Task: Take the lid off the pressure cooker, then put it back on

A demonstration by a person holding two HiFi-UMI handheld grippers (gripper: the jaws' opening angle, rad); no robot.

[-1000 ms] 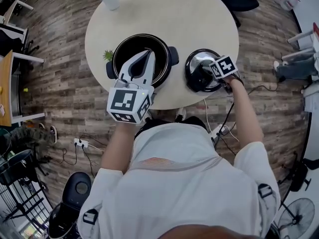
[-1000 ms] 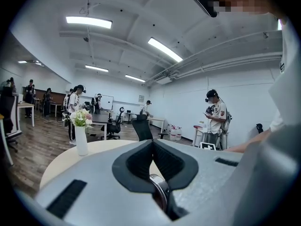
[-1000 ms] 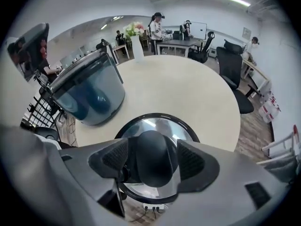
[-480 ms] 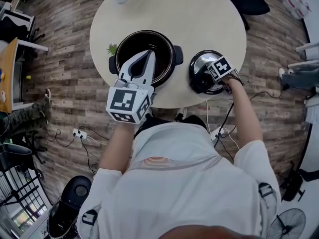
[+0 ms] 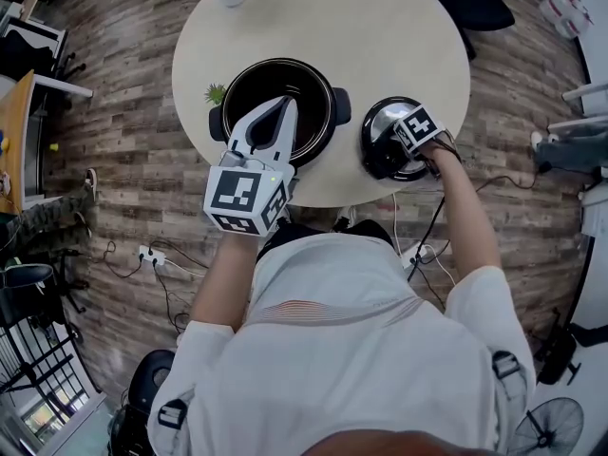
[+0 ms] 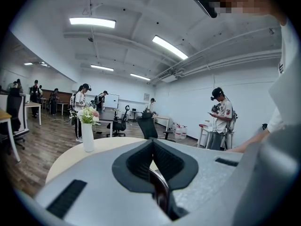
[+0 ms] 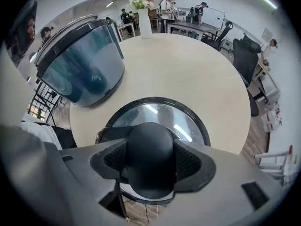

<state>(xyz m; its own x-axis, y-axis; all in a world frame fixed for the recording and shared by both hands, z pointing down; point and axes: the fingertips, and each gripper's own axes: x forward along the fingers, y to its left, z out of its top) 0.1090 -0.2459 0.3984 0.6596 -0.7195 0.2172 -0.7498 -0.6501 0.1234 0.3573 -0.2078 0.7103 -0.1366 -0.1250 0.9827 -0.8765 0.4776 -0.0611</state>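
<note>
head view: the pressure cooker (image 5: 318,79) stands open on the table (image 5: 380,27), and its lid (image 5: 376,141) lies on the table just beside it, so the first half of the task looks done. the left gripper (image 5: 283,104) reaches over the cooker's near rim; the right gripper (image 5: 419,131) points down onto the lid.

left gripper view: the jaws are fully together with nothing clamped, and the cooker's shiny rim shows beneath them.

right gripper view: the jaws, which have just been closing, sit against both sides of the lid's knob (image 7: 150,157). lifting the lid back onto the cooker remains.
</note>
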